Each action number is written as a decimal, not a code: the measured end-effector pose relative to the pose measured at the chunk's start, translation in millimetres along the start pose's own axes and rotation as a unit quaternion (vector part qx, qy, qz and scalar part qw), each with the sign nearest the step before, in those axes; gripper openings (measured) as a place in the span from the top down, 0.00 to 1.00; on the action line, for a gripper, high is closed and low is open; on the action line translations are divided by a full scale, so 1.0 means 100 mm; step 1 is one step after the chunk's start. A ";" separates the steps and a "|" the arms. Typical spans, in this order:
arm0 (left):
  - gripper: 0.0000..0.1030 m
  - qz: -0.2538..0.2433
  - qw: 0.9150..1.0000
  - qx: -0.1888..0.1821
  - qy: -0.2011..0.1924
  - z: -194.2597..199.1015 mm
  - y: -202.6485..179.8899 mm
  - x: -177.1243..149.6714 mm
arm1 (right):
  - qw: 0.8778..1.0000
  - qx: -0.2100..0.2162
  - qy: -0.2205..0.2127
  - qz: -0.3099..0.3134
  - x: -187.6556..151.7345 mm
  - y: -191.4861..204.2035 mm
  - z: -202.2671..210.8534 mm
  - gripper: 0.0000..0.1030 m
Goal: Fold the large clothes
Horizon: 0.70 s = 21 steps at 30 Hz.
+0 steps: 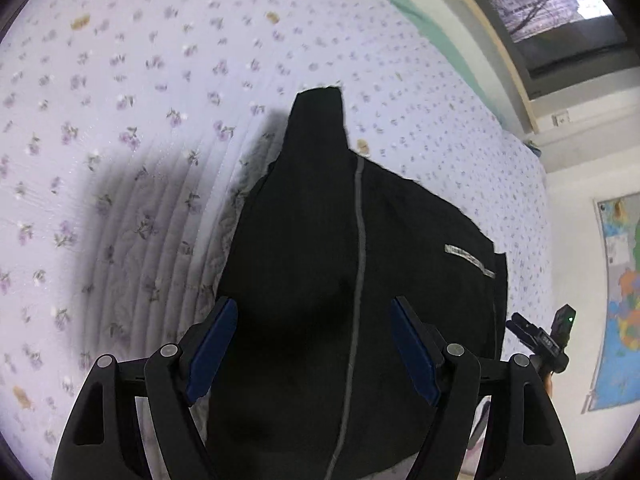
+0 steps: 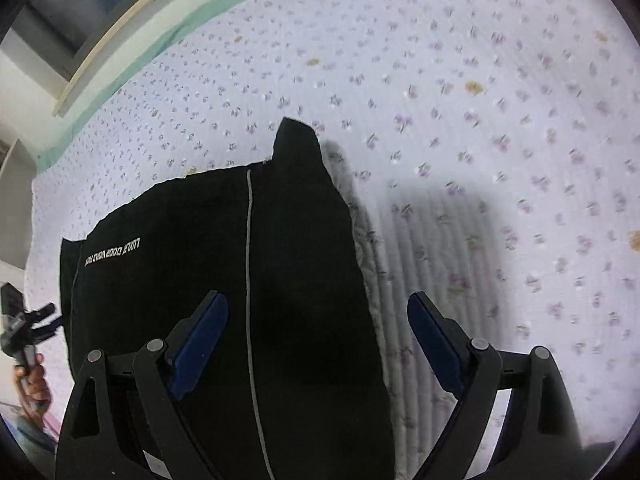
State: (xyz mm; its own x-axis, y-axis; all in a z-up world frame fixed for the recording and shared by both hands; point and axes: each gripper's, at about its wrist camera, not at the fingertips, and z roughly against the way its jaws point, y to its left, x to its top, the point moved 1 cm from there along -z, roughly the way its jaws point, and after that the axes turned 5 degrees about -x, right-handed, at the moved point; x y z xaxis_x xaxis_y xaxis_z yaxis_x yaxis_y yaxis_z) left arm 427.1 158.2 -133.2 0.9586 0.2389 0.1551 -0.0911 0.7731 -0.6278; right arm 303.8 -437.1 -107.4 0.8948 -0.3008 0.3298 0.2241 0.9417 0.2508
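Now, garment: black garment (image 1: 304, 240) lies flat on the floral quilt (image 1: 120, 80), a grey seam line (image 1: 360, 248) running down it.
Left gripper: left gripper (image 1: 312, 352) hangs above the near part of the cloth, blue pads (image 1: 212, 352) spread wide, nothing between them.
Right gripper: right gripper (image 2: 316, 352) also gaping, empty, straddling the garment's right edge, one finger over black cloth, the other over quilt.
Why so: both look poised to come down and pinch the near end for a fold, I'd judge.
Long axis: runs away from the cameras, along the grey seam.
Far end: a narrow tab (image 1: 320, 120) points toward the far bed edge.
Print: white lettering (image 2: 114, 254) sits near the left side.
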 end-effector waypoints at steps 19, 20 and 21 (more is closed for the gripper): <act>0.23 0.076 0.984 -0.144 0.074 -0.54 0.40 -0.01 | 0.986 0.093 0.124 0.061 -0.11 0.20 -0.77 0.04; 0.23 0.070 0.985 -0.136 0.078 -0.54 0.41 -0.03 | 0.985 0.087 0.128 0.078 -0.14 0.25 -0.79 0.04; 0.23 0.065 0.986 -0.126 0.086 -0.56 0.41 -0.06 | 0.984 0.090 0.128 0.081 -0.15 0.27 -0.81 0.03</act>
State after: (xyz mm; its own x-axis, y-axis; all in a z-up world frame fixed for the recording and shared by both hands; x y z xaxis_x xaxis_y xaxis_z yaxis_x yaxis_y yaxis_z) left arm 433.0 155.9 -202.9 0.9766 0.2074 -0.0575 -0.1678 0.5664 -0.8068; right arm 327.6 -395.2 -179.6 0.9863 -0.0792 0.1450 0.0187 0.9254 0.3785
